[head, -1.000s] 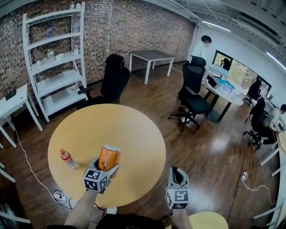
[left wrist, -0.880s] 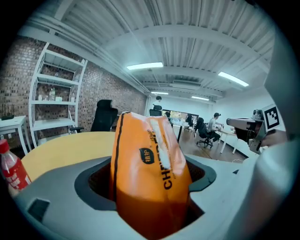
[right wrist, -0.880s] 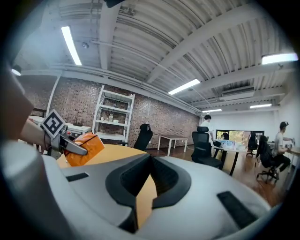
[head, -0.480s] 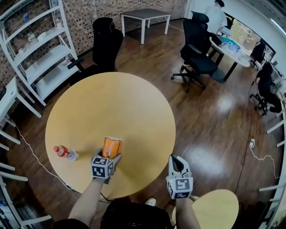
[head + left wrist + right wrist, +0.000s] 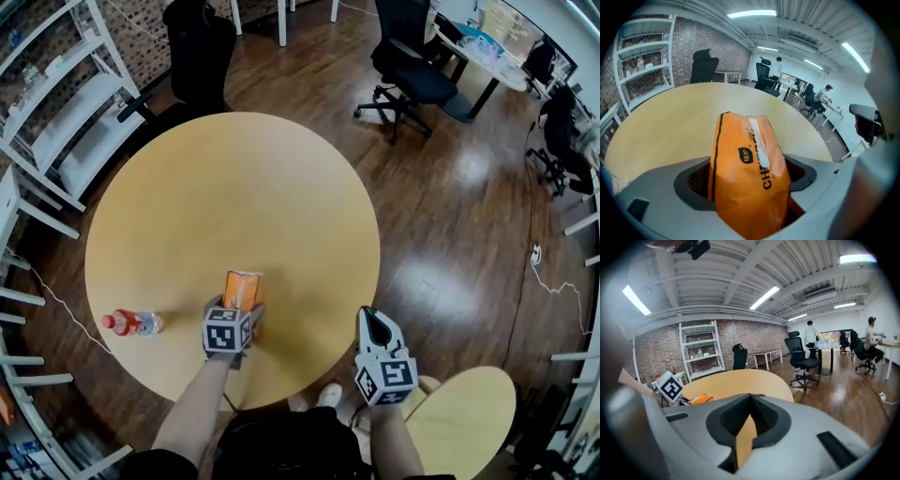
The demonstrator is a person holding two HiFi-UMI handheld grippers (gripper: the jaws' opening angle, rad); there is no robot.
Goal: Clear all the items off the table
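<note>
Orange and crinkly, a shiny snack bag (image 5: pixel 746 164) sits between the grey jaws of the left gripper (image 5: pixel 237 313), and the jaws squeeze it on both sides. The bag is puffy, with a black line down one edge and black letters on its front. It is over the near part of the round table (image 5: pixel 234 187); whether it touches the top cannot be told.

The right gripper (image 5: pixel 750 397) is closed. Its ribbed black pads meet at the tip with nothing in them. It hangs just off the table's near edge.

The table top is smooth and pale yellow. A clear plastic bottle (image 5: pixel 131 323) with a red cap lies on its side, left of the bag. A shiny brown wood floor (image 5: pixel 450 234) lies all around.
</note>
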